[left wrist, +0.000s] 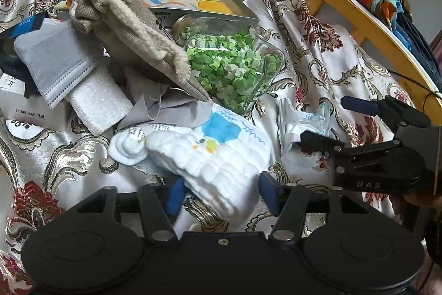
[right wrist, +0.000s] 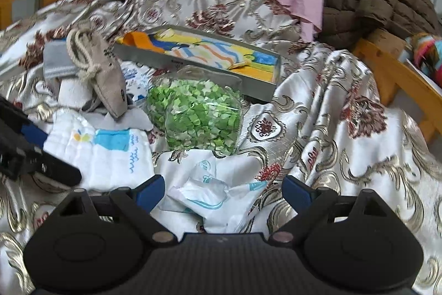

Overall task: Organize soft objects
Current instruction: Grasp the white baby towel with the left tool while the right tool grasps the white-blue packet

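Note:
A white quilted folded cloth [left wrist: 221,151] with a blue print lies on the floral bedspread [left wrist: 317,52]. My left gripper [left wrist: 222,194] has its blue pads [left wrist: 175,195] pressed against the cloth's two sides; from the right wrist it [right wrist: 58,155] shows at the far left on the same cloth [right wrist: 105,157]. My right gripper [right wrist: 224,191] stands open over a crumpled white and blue plastic packet [right wrist: 204,193], not touching it. In the left wrist view the right gripper [left wrist: 337,121] is beside that packet [left wrist: 301,121].
Behind the cloth lie a beige drawstring pouch [left wrist: 132,27], a glass jar of green paper bits [left wrist: 229,63], a grey towel [left wrist: 55,57], a white foam block [left wrist: 99,104] and a rolled white sock [left wrist: 127,146]. A grey box [right wrist: 193,74] holds bright fabric. A wooden rail [left wrist: 345,8] runs at the right.

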A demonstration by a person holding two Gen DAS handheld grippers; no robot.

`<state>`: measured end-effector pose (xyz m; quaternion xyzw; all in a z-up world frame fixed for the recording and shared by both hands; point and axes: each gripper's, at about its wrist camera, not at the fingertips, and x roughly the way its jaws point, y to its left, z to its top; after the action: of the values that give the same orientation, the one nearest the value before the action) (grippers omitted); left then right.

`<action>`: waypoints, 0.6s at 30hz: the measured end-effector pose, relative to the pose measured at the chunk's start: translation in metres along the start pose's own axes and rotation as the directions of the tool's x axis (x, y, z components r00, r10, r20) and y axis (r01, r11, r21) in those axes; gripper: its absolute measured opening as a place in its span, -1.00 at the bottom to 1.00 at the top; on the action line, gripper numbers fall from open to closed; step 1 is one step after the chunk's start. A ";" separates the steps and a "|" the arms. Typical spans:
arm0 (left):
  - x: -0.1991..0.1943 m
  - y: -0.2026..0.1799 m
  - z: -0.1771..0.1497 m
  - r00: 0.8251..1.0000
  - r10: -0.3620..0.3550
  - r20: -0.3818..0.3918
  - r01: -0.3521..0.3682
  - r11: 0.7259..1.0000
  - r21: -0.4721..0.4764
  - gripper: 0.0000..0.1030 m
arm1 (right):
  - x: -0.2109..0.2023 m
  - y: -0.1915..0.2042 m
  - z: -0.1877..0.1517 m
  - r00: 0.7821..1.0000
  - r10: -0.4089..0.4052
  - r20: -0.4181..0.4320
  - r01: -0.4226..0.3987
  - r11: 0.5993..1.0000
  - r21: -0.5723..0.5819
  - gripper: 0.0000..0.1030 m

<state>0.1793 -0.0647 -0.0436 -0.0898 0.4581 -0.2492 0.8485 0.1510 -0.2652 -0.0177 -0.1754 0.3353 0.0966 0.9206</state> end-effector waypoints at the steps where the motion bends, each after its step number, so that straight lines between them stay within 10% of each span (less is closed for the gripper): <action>1: -0.001 0.001 0.000 1.000 -0.004 0.003 0.004 1.000 -0.004 -0.01 | 0.001 0.001 0.000 1.000 0.007 -0.003 -0.007 1.000 -0.027 0.84; 18: -0.006 -0.001 0.003 1.000 -0.012 0.020 0.012 1.000 0.004 -0.61 | 0.028 0.010 -0.001 0.996 -0.027 -0.085 0.003 0.964 -0.266 0.50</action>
<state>0.1786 -0.0628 -0.0376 -0.0935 0.4486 -0.2542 0.8517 0.1684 -0.2546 -0.0388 -0.3037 0.3582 0.1257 0.8739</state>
